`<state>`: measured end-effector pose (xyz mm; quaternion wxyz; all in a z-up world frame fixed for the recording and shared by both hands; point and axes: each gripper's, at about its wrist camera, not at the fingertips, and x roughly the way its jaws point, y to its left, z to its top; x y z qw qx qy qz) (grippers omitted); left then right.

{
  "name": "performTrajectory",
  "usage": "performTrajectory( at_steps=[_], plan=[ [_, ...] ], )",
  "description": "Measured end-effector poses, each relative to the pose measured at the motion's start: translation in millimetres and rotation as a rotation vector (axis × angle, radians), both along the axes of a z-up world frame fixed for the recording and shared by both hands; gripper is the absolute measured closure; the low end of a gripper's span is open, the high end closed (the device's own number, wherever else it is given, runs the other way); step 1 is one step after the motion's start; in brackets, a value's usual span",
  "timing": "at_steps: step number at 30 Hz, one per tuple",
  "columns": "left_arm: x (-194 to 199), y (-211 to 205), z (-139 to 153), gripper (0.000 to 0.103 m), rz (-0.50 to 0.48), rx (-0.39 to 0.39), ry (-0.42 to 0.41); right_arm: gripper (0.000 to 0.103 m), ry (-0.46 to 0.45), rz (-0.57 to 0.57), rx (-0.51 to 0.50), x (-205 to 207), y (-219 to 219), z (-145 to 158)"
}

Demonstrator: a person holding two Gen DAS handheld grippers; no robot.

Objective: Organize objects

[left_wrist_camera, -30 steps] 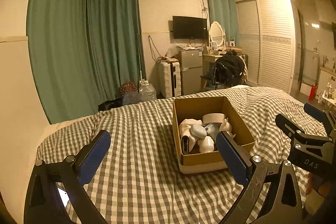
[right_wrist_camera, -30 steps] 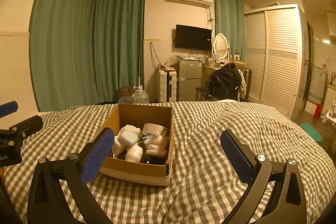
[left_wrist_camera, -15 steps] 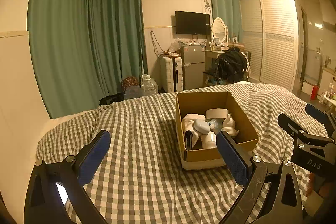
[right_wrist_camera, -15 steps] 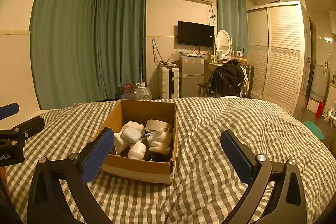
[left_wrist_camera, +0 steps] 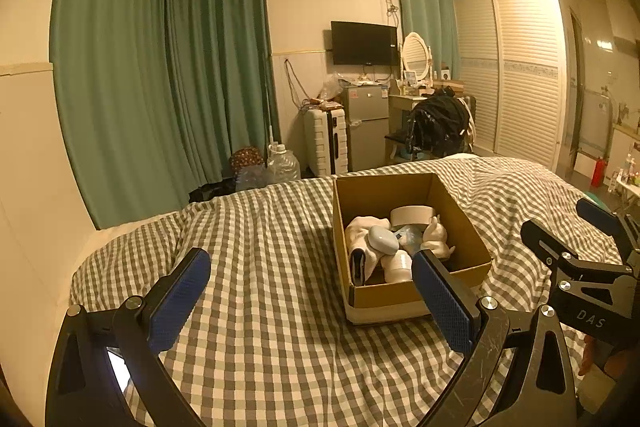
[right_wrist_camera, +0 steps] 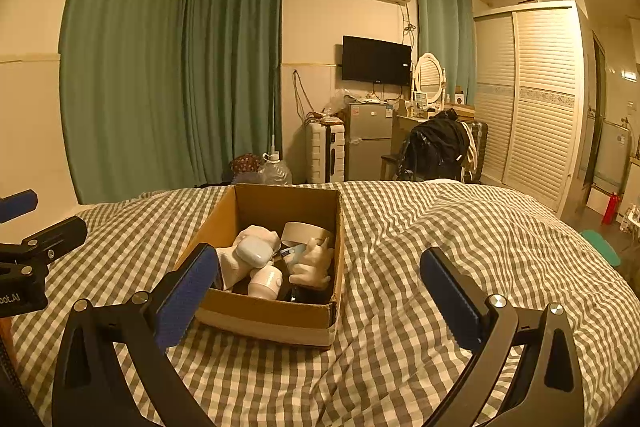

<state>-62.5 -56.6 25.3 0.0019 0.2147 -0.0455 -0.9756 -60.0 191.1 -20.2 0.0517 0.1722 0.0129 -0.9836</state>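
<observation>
An open cardboard box [left_wrist_camera: 416,295] sits on the checked bed [left_wrist_camera: 260,267]. It holds a white cloth [left_wrist_camera: 360,231], a pale oval device [left_wrist_camera: 383,239], a tape roll [left_wrist_camera: 412,214], a white bottle [left_wrist_camera: 398,263] and a white figurine [left_wrist_camera: 436,237]. My left gripper [left_wrist_camera: 312,299] is open and empty, just left of the box's near corner. My right gripper [right_wrist_camera: 320,295] is open and empty, in front of the box [right_wrist_camera: 272,319], which lies towards its left finger. The tape roll [right_wrist_camera: 304,231] and figurine [right_wrist_camera: 314,263] show there too.
The other gripper shows at each view's edge, the right one [left_wrist_camera: 592,267] and the left one [right_wrist_camera: 24,251]. Beyond the bed stand green curtains [left_wrist_camera: 160,87], a water jug [left_wrist_camera: 282,167], a white suitcase [left_wrist_camera: 324,143], a small fridge [left_wrist_camera: 366,125] and a wardrobe [left_wrist_camera: 520,67].
Both views have tilted down and drawn slightly back, so the box sits lower in the frames. Both grippers stay open and the box's contents have not moved.
</observation>
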Motion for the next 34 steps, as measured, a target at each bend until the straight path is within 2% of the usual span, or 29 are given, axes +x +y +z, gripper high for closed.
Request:
performTrajectory(
  at_steps=[34],
  plan=[
    [3.4,3.6,-1.4,0.000,-0.002,-0.014,0.015,0.001,-0.027,0.003,-0.003,-3.5,-3.5,-6.9]
  ],
)
